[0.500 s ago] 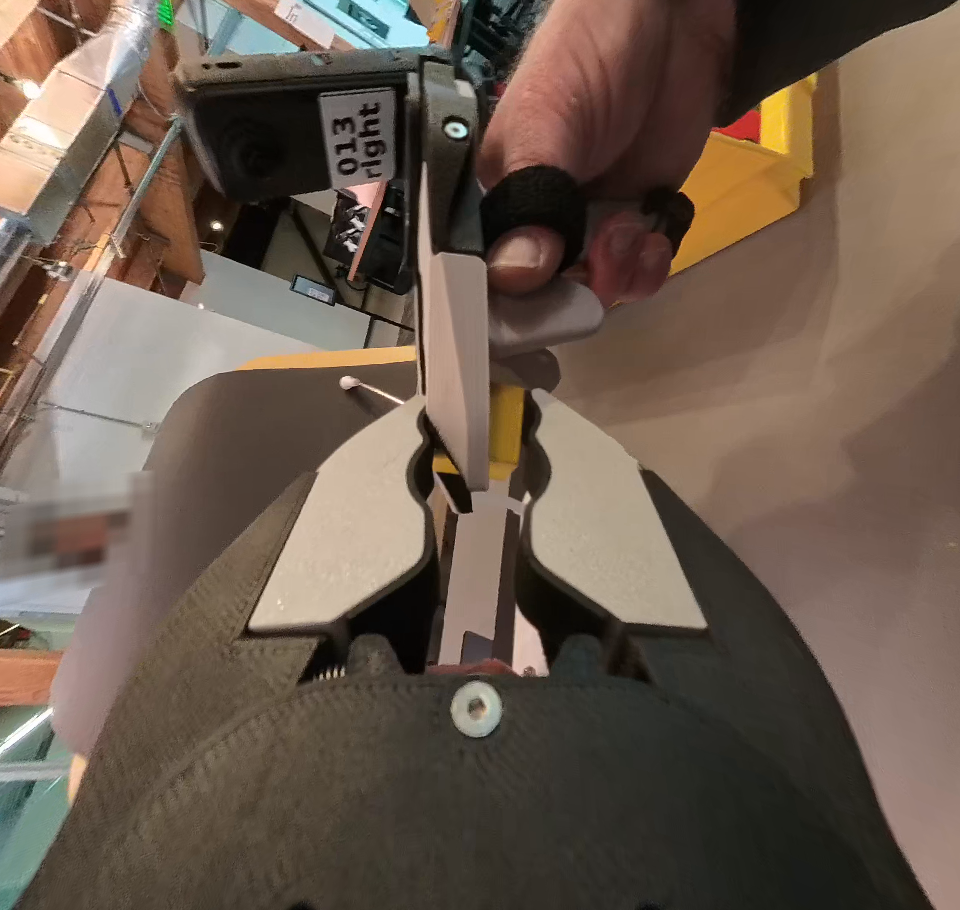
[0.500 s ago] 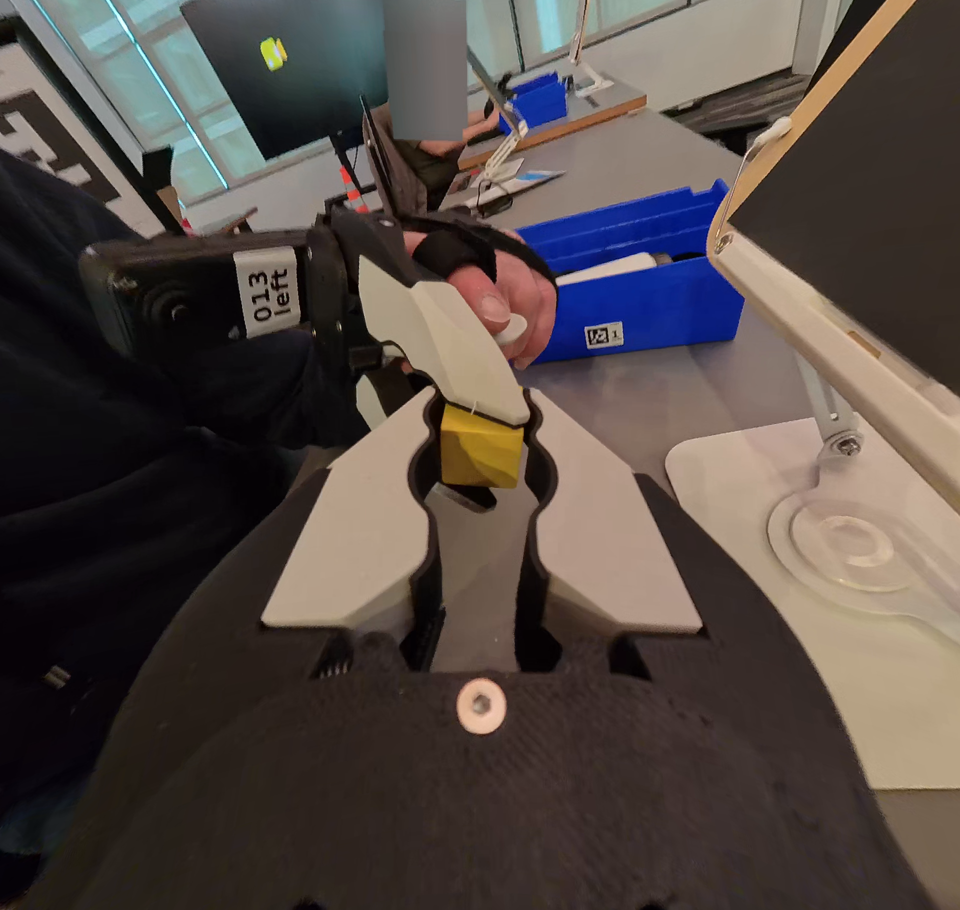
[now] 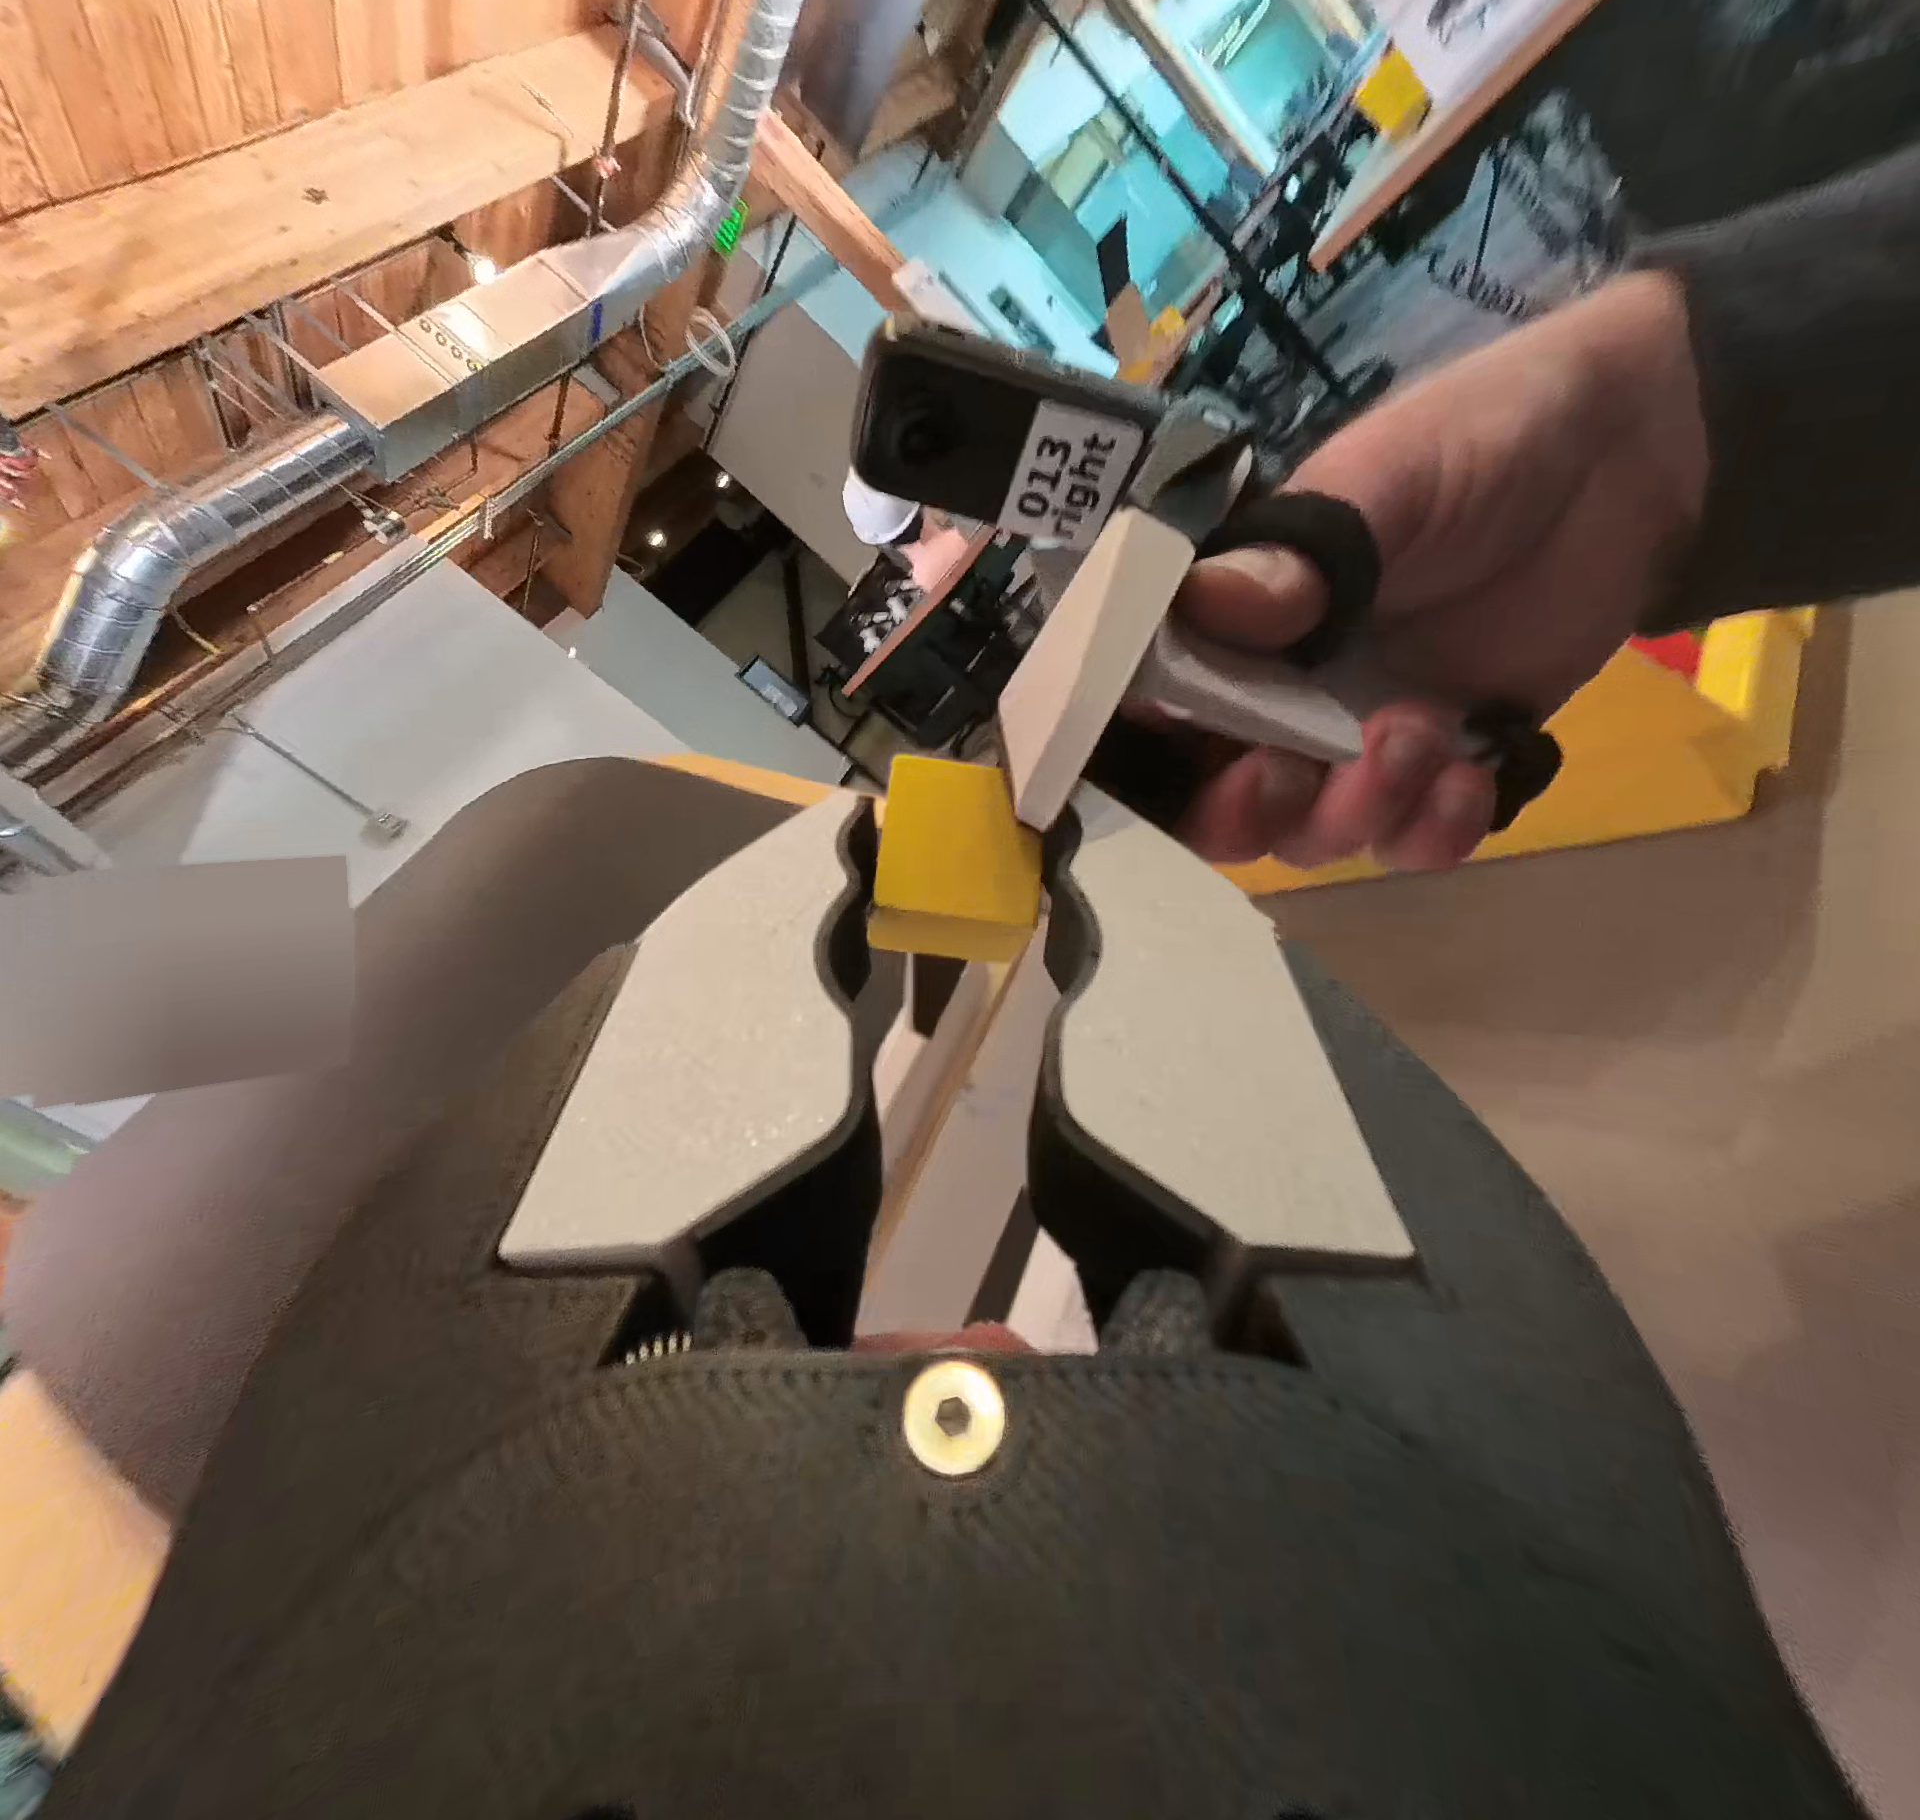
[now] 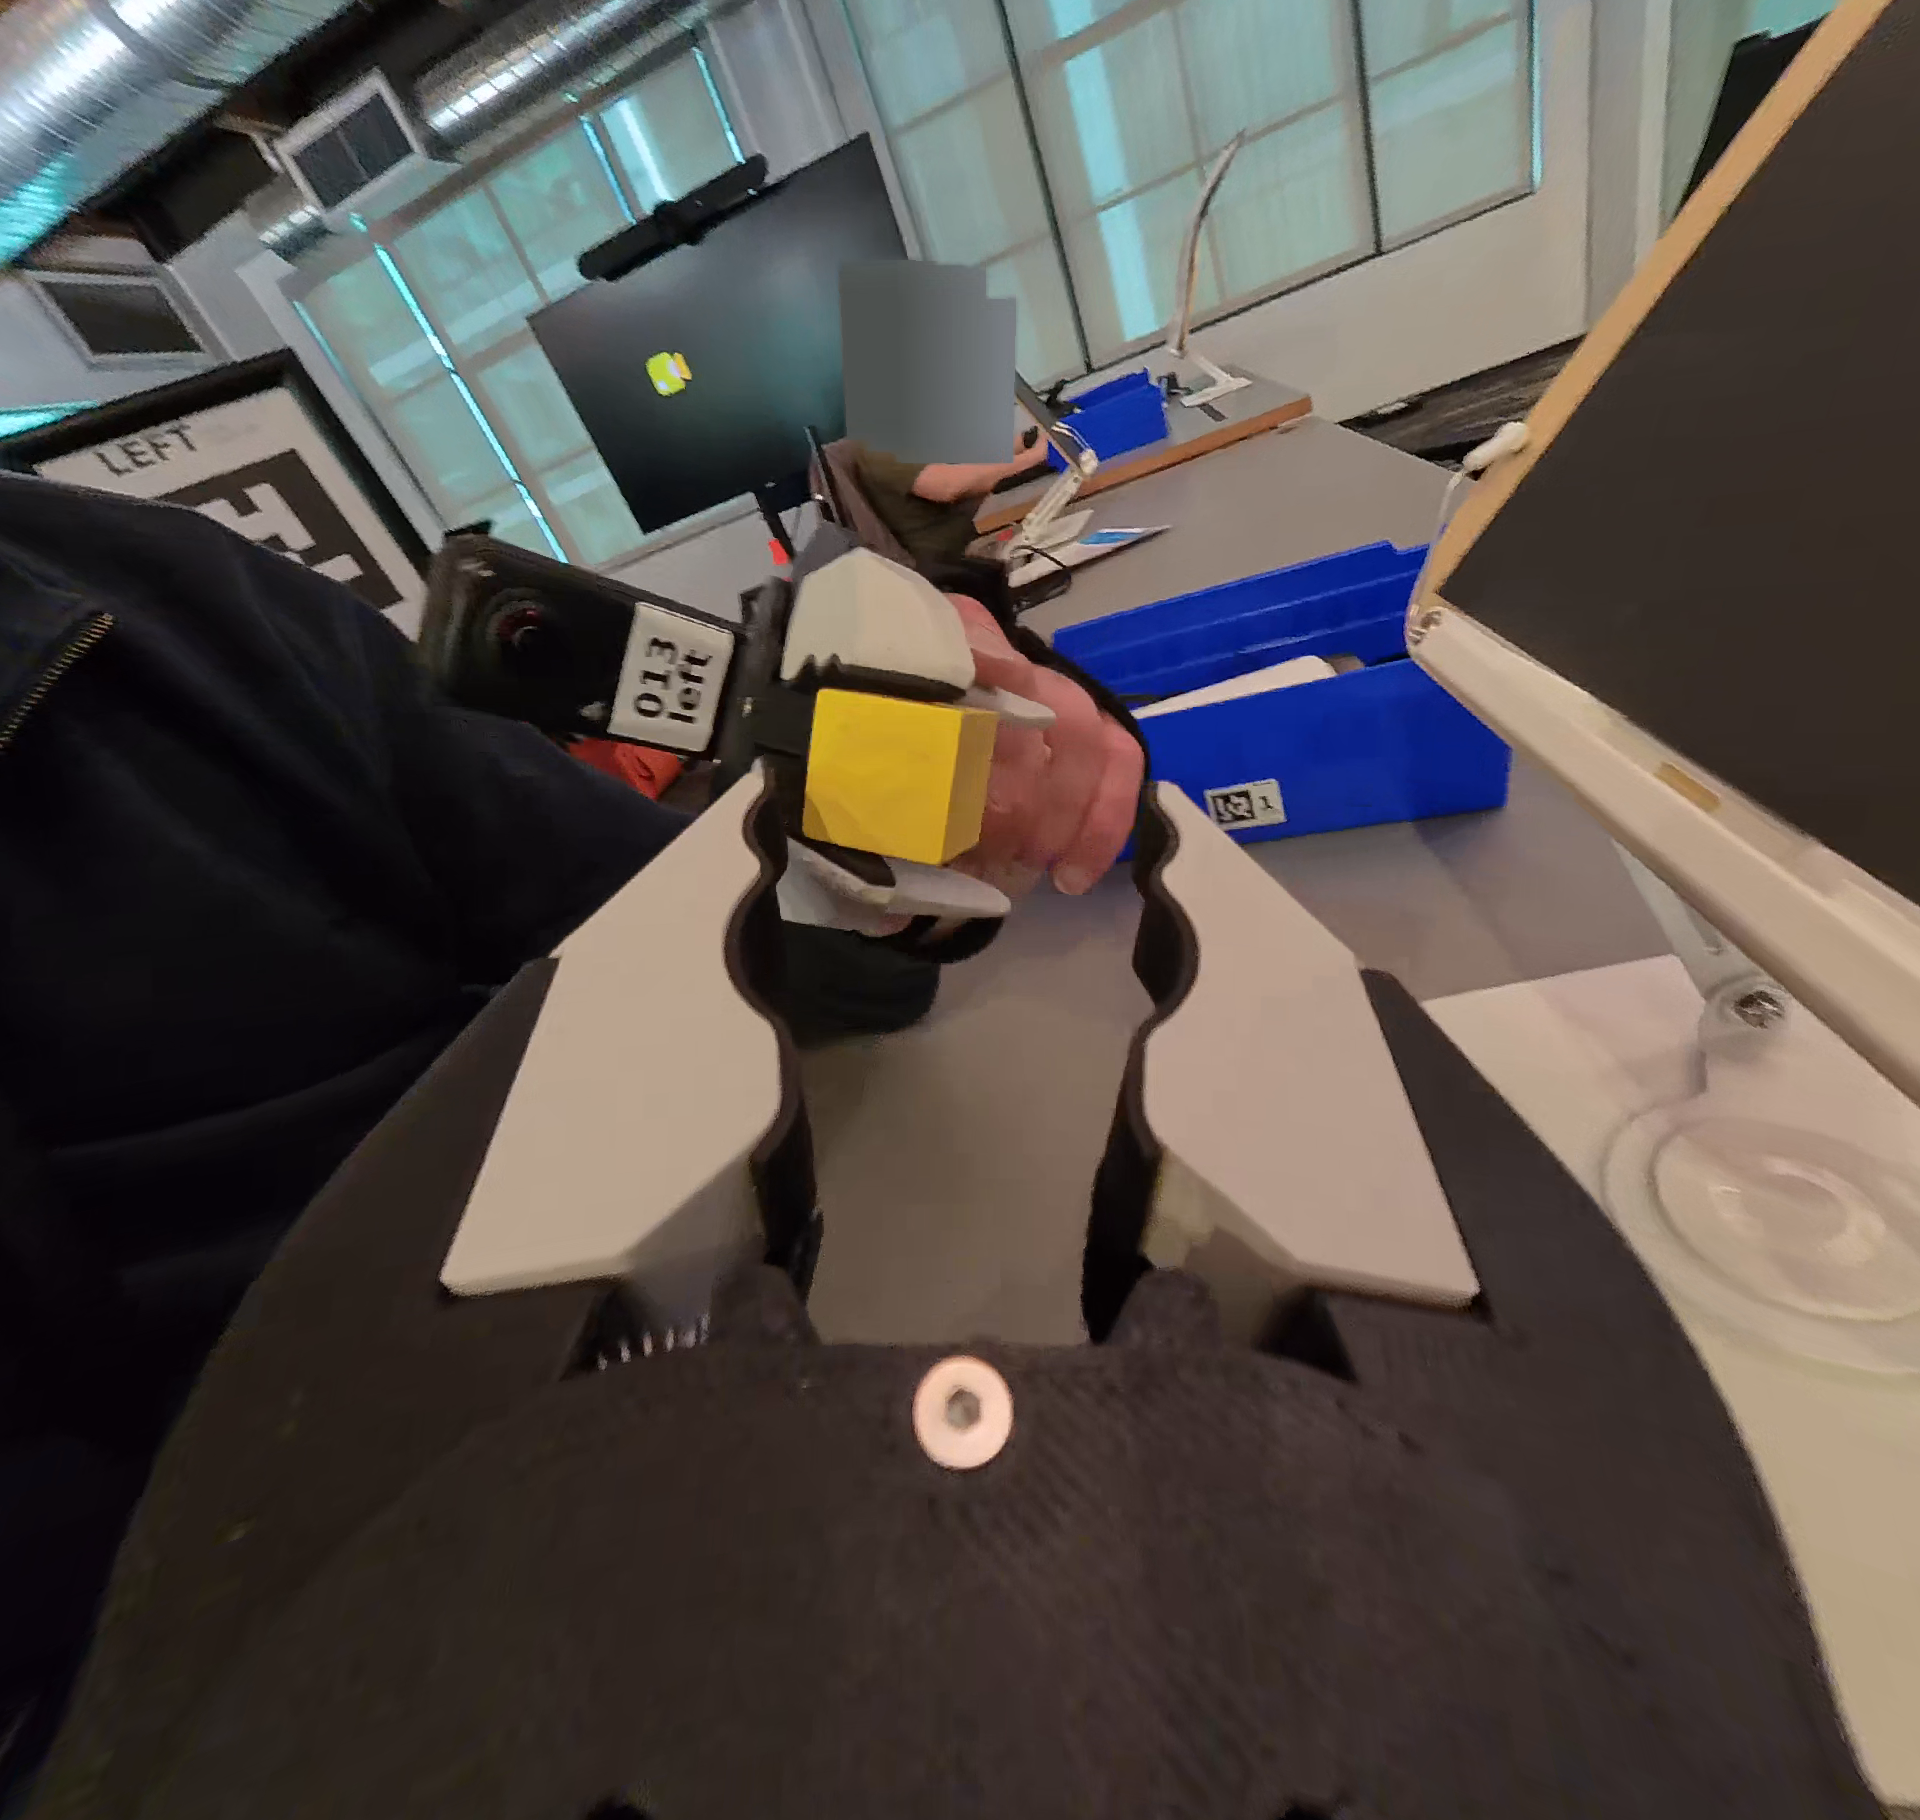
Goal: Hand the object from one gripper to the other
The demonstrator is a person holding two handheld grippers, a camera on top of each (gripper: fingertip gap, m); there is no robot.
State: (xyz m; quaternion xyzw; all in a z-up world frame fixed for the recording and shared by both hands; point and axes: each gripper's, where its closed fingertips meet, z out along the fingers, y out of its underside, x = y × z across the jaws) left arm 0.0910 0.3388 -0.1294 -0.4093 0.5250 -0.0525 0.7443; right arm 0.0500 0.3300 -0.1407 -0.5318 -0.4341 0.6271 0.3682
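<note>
With left gripper (image 3: 954,871) clamped on yellow cube (image 3: 951,861) and right gripper (image 4: 951,851) spread wide, clear of it: keep squeeze firm, draw apart straight.

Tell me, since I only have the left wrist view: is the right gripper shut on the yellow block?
Observer: No. The right wrist view shows the right gripper wide open, with gaps between the yellow block and both its fingers.
Operator: What lies beneath, should the block slip?
Observer: A grey table, visible between the right gripper's fingers.
Operator: Anything on it nearby?
Observer: A blue bin stands farther back, to the right.
</note>
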